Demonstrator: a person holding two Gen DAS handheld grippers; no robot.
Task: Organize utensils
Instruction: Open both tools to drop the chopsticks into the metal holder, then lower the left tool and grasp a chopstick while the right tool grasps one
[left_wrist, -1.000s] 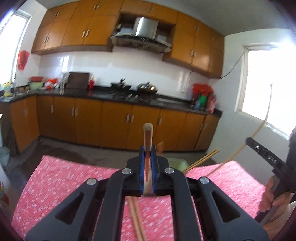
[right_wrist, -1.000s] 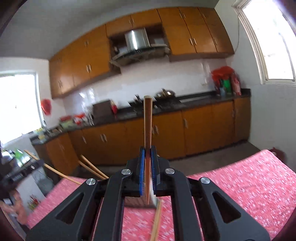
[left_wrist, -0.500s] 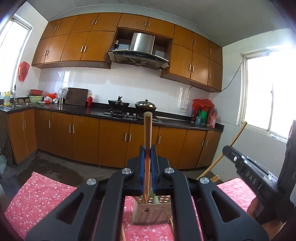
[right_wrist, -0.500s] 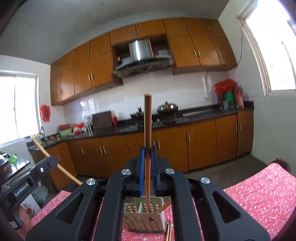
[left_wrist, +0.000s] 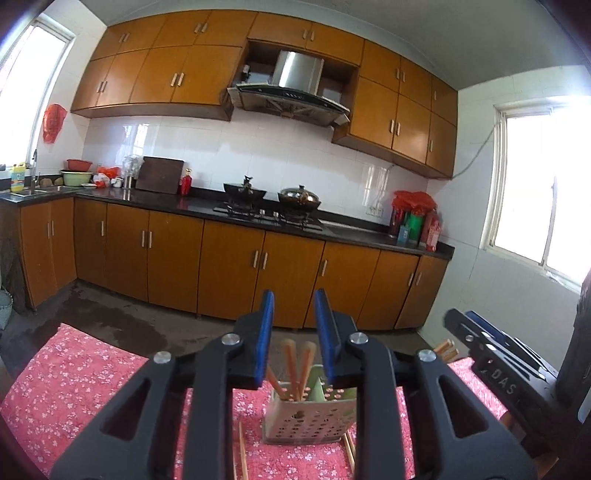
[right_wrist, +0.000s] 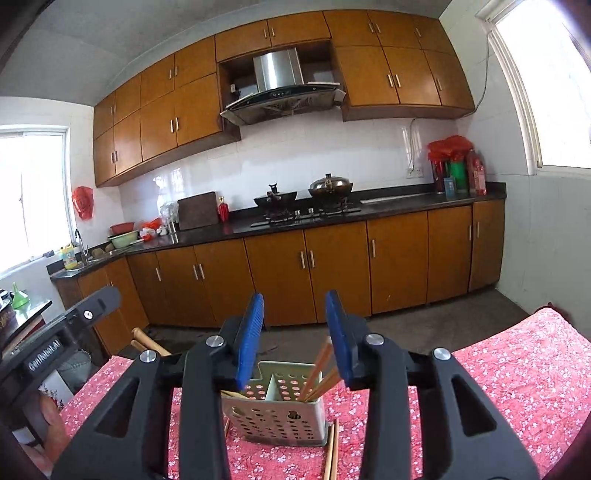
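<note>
Chopsticks (left_wrist: 295, 365), brown wood, now standing in our perforated grey metal holder (right_wrist: 275, 417): both grippers (left_wrist: 293, 332) (right_wrist: 295, 334) just opened, empty, 2 deposits complete.

The perforated utensil holder (right_wrist: 275, 413) stands upright on the red floral tabletop (right_wrist: 509, 373), pale metal, split by a divider into compartments. Wooden chopsticks (right_wrist: 318, 371) lean inside its right compartment in the right wrist view, tips down, tops fanned apart. From the left wrist view the holder (left_wrist: 310, 419) shows chopsticks (left_wrist: 295, 369) standing near-upright inside. More loose chopsticks (right_wrist: 331, 448) lie flat on the cloth just beside the holder's base.
</note>
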